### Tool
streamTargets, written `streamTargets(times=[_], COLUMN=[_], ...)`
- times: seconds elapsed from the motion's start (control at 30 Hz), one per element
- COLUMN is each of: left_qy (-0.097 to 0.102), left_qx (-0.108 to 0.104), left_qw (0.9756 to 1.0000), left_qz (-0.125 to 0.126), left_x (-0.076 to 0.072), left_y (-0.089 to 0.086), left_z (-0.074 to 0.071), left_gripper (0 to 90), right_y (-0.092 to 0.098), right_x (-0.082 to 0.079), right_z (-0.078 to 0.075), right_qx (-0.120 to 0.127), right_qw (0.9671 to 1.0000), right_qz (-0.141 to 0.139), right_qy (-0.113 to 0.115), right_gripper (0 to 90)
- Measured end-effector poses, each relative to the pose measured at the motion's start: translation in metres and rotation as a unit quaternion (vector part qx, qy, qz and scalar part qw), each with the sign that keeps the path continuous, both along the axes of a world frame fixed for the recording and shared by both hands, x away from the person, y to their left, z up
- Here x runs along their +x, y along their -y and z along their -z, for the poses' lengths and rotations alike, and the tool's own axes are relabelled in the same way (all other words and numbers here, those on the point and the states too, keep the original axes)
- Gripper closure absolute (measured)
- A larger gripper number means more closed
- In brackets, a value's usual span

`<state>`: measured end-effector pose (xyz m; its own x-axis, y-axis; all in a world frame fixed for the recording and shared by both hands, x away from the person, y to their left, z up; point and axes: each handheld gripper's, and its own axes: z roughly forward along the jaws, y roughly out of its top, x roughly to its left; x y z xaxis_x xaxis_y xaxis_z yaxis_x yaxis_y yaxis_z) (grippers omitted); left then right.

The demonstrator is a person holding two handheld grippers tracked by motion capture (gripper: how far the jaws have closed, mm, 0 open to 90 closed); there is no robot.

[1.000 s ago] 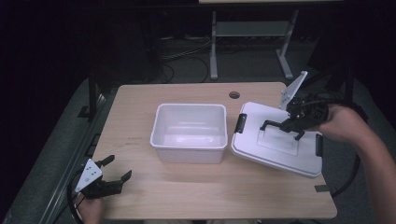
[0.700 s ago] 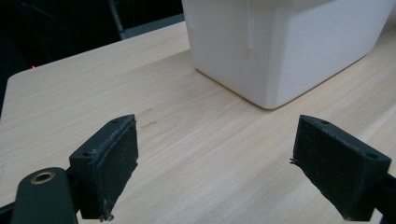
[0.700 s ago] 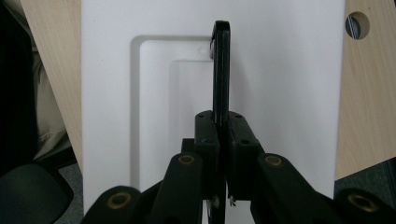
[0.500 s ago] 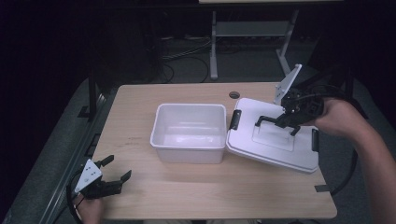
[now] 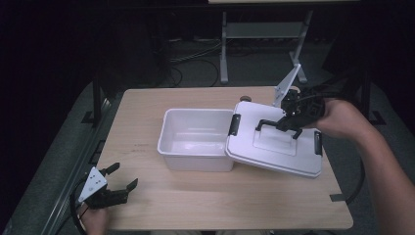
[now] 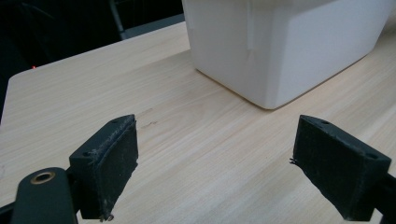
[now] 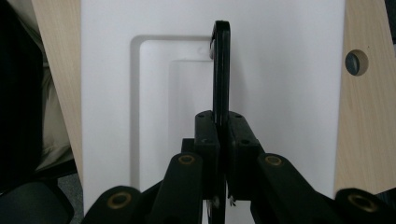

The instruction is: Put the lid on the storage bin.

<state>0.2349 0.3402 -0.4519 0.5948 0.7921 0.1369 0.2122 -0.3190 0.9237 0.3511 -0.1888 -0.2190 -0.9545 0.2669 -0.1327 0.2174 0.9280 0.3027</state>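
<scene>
A white open bin stands mid-table. A white lid with black side latches hangs tilted, its left edge over the bin's right rim. My right gripper is shut on the lid's black handle; in the right gripper view the jaws pinch that handle edge-on above the lid. At the table's front left corner my left gripper rests open with nothing between its pads, pointing at the bin's corner.
The wooden table has a round cable hole near its far edge. A metal stand and cables lie on the dark floor behind. A small dark tape strip sits at the front right.
The right gripper has carried the lid leftward and slightly up, so its left edge now overlaps the bin's right rim. The left gripper has stayed put.
</scene>
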Motion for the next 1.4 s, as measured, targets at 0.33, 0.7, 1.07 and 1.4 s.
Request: streamTargets(times=[0.33,0.7,1.07,1.4], left_qy=[0.000,0.001,0.002,0.001], left_qx=[0.000,-0.005,-0.006,-0.003], left_qw=[1.0000,1.0000,1.0000,1.0000], left_qz=[0.000,-0.002,-0.003,-0.003], left_x=[0.000,0.000,-0.001,-0.001], left_y=[0.000,-0.001,-0.001,0.000], left_z=[0.000,0.000,0.000,0.000], left_gripper=[13.5,13.5,13.5,13.5], right_y=[-0.028,-0.059,-0.086,-0.108], right_x=[0.006,0.014,0.021,0.026], right_z=[-0.003,-0.002,-0.002,-0.002], right_qx=[-0.004,-0.009,-0.008,-0.008], right_qw=[0.9997,0.9986,0.9975,0.9965], right_qz=[-0.022,-0.053,-0.071,-0.083], right_qy=[-0.001,-0.001,-0.002,-0.002], right_gripper=[84.4,84.4,84.4,84.4])
